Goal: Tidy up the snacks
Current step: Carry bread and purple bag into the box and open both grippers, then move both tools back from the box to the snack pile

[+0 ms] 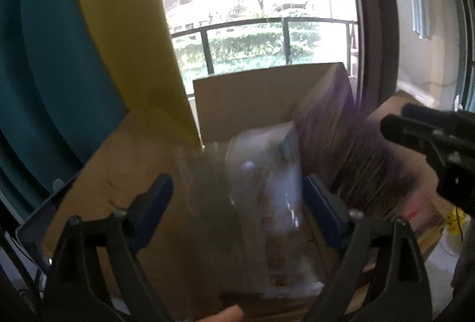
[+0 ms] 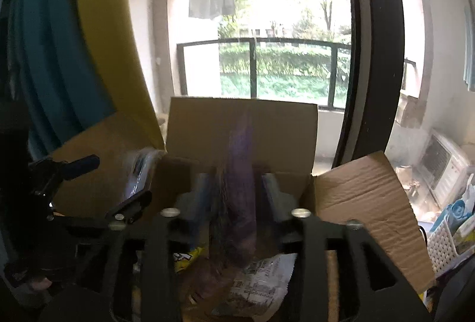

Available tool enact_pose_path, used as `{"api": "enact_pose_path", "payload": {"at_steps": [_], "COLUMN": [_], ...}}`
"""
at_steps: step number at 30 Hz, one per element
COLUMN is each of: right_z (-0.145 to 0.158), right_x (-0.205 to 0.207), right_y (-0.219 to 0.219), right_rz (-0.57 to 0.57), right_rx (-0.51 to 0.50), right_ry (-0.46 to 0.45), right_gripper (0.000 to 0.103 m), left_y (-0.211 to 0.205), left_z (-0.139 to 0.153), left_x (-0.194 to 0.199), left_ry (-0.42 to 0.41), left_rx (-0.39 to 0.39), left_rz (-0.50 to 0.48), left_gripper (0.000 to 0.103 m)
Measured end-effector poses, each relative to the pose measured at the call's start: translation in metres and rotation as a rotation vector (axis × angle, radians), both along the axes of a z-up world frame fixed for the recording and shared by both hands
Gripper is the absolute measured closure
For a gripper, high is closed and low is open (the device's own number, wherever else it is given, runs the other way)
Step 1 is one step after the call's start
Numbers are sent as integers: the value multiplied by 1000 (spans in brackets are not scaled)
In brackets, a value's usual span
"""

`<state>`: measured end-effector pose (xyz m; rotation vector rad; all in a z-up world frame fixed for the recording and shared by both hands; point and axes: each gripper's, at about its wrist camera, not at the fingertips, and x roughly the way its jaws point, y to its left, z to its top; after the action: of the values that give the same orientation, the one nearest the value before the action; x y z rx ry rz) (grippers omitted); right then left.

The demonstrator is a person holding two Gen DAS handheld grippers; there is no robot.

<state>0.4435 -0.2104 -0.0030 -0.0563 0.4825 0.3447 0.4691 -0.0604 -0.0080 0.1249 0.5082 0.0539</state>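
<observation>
An open cardboard box (image 1: 252,102) (image 2: 237,126) stands before a window. In the left wrist view my left gripper (image 1: 239,195) stands wide open over the box. A clear and white snack packet (image 1: 267,188) is blurred between its blue pads (image 1: 160,194), close to the right one and well away from the left. My right gripper (image 2: 237,195) is open too, and a purple packet (image 2: 240,188) streaks upright between its pads, blurred. The right wrist view also shows the left gripper (image 2: 109,182) beside the clear packet (image 2: 139,173). The right gripper (image 1: 397,123) reaches in from the right.
A white printed packet (image 2: 261,277) and a yellow one (image 2: 187,258) lie inside the box. The box flaps spread left and right (image 2: 365,203). Yellow and teal curtains (image 1: 74,39) hang at the left. A white basket (image 2: 445,238) stands at the right, and a tablet (image 1: 35,227) at the left.
</observation>
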Motion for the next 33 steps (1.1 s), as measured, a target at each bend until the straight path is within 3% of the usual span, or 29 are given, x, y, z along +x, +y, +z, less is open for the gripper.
{"api": "enact_pose_path", "payload": {"at_steps": [2, 11, 33], "right_z": [-2, 1, 33], "right_x": [0, -11, -92], "right_y": [0, -3, -5], "right_rz": [-2, 1, 26], "right_rx": [7, 8, -3], "right_ry": [9, 8, -49], "right_gripper": [49, 48, 48], "left_y": [4, 4, 15], "left_z": [0, 5, 42], "left_x": [2, 4, -84], "left_ry": [1, 20, -50], "left_rx": [-23, -32, -185], "left_rz": [11, 21, -80], "left_gripper": [13, 12, 3]}}
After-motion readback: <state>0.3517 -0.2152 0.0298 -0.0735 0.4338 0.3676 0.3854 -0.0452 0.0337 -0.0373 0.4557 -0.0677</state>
